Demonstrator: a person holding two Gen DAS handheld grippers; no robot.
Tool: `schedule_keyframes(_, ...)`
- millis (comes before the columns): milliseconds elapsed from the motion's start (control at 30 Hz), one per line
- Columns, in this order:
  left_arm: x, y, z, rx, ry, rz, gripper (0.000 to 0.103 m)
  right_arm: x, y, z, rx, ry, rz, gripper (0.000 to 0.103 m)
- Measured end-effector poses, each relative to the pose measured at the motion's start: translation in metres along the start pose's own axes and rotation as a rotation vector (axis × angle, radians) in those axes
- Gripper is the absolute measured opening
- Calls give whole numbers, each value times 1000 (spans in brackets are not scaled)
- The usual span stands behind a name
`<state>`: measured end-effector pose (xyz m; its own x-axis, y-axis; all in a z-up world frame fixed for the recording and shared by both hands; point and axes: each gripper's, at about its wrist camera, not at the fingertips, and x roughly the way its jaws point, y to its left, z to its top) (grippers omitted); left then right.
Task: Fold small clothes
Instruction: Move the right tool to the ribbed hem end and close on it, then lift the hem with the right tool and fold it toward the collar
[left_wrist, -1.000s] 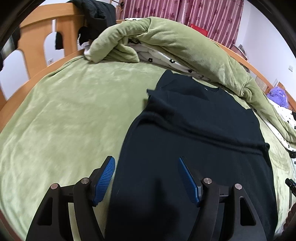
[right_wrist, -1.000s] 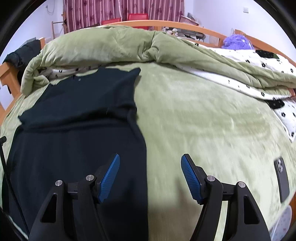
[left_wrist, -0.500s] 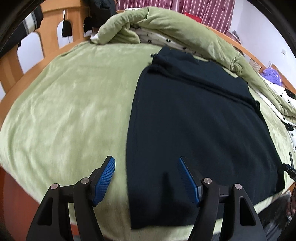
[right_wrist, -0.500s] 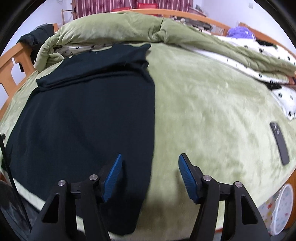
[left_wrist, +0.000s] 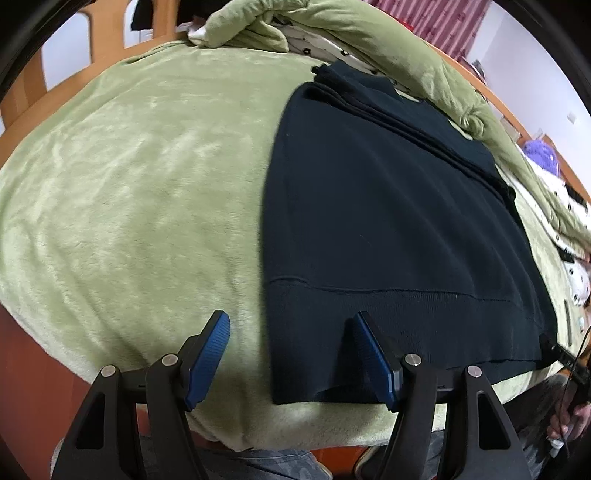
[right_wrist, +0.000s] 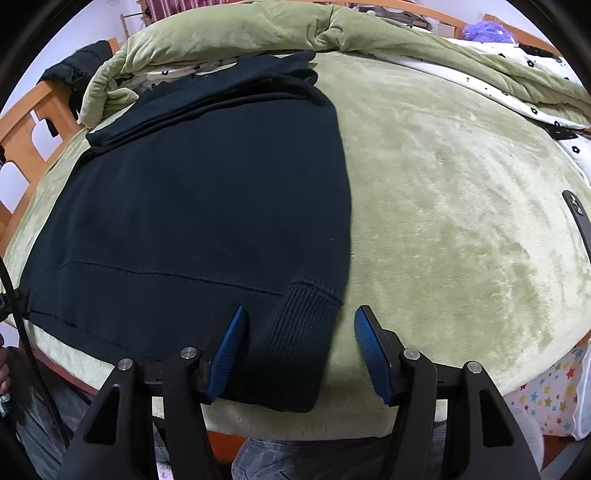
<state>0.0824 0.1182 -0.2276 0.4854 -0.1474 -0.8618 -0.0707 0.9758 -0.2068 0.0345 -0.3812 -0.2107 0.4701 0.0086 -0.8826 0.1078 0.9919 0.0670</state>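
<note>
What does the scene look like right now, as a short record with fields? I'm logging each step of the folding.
garment: dark sweater, lying flat on the green blanket, sleeves already folded in near the collar end
left claw: open, straddling the sweater's near left hem corner, not gripping
right claw: closing, near right hem corner with ribbed cuff between the pads, not yet pinched
background: rolled green quilt beyond the sweater
other: phone on the blanket at far right

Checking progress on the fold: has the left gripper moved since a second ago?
Yes. The left gripper has pulled back toward the near bed edge; it now straddles the black sweater's hem corner.
</note>
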Motion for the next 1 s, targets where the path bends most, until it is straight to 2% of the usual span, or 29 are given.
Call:
schedule_keyframes(67, 1, -6, -1, 15, -6, 11, 62, 3, 2, 0, 1, 3, 28, 43)
schedule_keyframes(100, 1, -9, -1, 18, -7, 14, 55, 3, 3, 0, 1, -1, 27, 41)
schedule_keyframes(167, -1, -12, 1, 24, -4, -10, 24, 1, 7, 0, -18, -19, 24, 27)
schedule_keyframes(233, -6, -11, 5, 20, -15, -15, 8, -5, 7, 1, -24, -42, 42, 10)
schedule_keyframes(400, -35, 1, 12, -38, -80, -163, 6, -27, -11, 8, 73, -88, 155, 9)
schedule_keyframes(467, -44, 3, 10, -43, -101, -182, 6, -37, -14, 9, 90, -112, 186, 9)
schedule_keyframes(600, -57, 1, 2, -33, -139, -195, 6, -59, -13, 8, 91, -164, 199, 8)
schedule_keyframes(733, -71, 7, -1, -58, -163, -240, 6, -75, -11, 10, 89, -190, 210, 8)
schedule_keyframes(1000, -104, 10, -17, -35, -193, -269, 6, -112, -20, -11, 75, -224, 244, 8)
